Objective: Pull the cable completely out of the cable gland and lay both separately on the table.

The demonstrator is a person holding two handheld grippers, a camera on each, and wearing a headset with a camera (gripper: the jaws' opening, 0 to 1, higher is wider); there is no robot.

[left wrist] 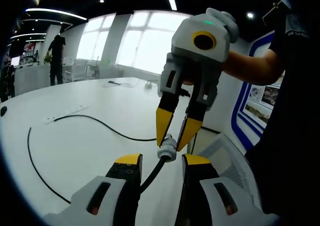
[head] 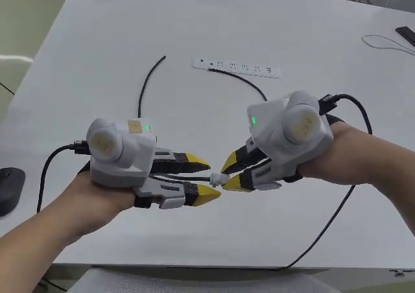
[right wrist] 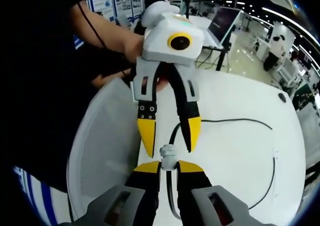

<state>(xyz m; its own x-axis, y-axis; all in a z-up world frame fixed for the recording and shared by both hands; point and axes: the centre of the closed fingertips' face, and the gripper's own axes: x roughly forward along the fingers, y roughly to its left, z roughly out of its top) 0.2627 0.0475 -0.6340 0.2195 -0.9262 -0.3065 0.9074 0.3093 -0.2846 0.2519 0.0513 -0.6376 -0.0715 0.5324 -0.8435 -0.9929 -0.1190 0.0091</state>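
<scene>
Gland (head: pixel 218 178) is up in the air right at the tips of my right jaws, not down on the tabletop (head: pixel 311 46). My right gripper (head: pixel 225 177) has its jaws closed to a narrow gap. As far as I can tell the tips are pinching the gland from both sides, so that end is anchored.

The cable (left wrist: pixel 152 173) leaves the gland on the side away from those jaws. It runs straight down the middle of my left gripper (head: pixel 200 177). The left jaws are spread well apart, and the cable just sits in the gap, nearer one jaw than the other. Nothing is clamped on it.

The two grippers are basically nose to nose, the left tips just short of the gland. I reckon that's the point of the pose: one side holds the fitting, the other lines up along the cable for a clean straight pull.

The cable is in the gland, so the job's barely begun. My guess for next is to close the left jaws on the cable just behind the gland, then draw the hands apart along its line. The worry is the thin cable slipping through, or the gland popping out of the right tips.
</scene>
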